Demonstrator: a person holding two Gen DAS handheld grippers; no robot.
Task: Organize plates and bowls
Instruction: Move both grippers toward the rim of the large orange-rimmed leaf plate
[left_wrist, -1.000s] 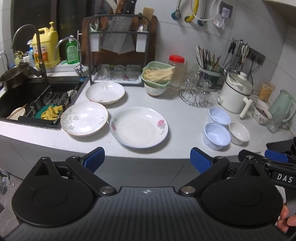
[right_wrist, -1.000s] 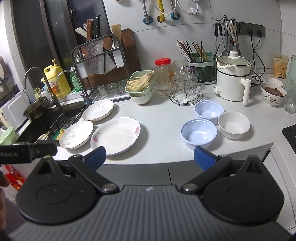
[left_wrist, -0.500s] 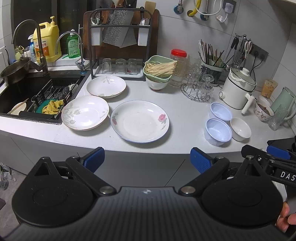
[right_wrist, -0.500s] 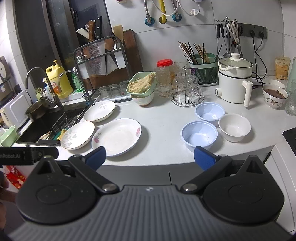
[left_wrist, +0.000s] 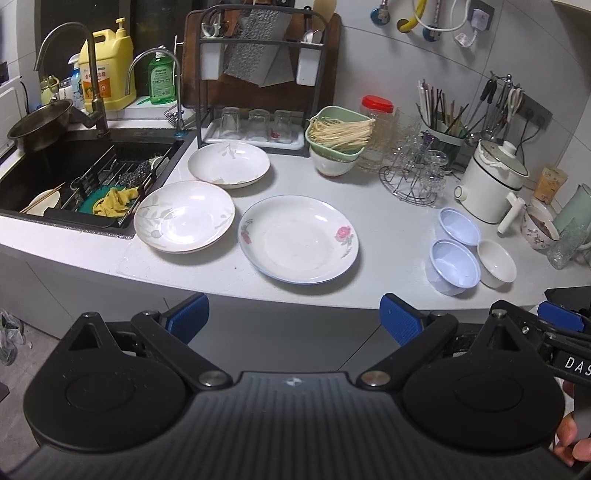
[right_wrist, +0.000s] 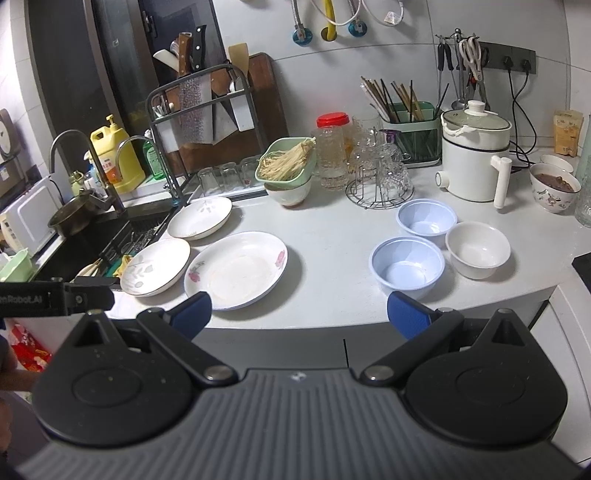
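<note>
Three white plates lie on the white counter: a large rose-patterned plate (left_wrist: 298, 239) (right_wrist: 238, 268), a leaf-patterned plate (left_wrist: 184, 216) (right_wrist: 155, 266) left of it, and a third plate (left_wrist: 229, 165) (right_wrist: 200, 217) behind. Two pale blue bowls (left_wrist: 454, 266) (left_wrist: 459, 226) and a small white bowl (left_wrist: 496, 263) sit at the right; in the right wrist view the blue bowls (right_wrist: 407, 266) (right_wrist: 426, 222) and white bowl (right_wrist: 477, 249) show too. My left gripper (left_wrist: 293, 319) is open and empty, short of the counter edge. My right gripper (right_wrist: 299, 314) is open and empty, also off the counter.
A sink (left_wrist: 74, 173) with a drying rack and cloth is at the left. A knife rack with glasses (left_wrist: 258, 110), a green basket of noodles on a bowl (left_wrist: 338, 138), a glass stand (left_wrist: 417, 177), a white cooker (left_wrist: 491, 184) and a filled bowl (right_wrist: 554, 186) line the back.
Both grippers have risen a little and tilted; the counter view shifted slightly. Nothing on the counter moved and both grippers stayed open.
</note>
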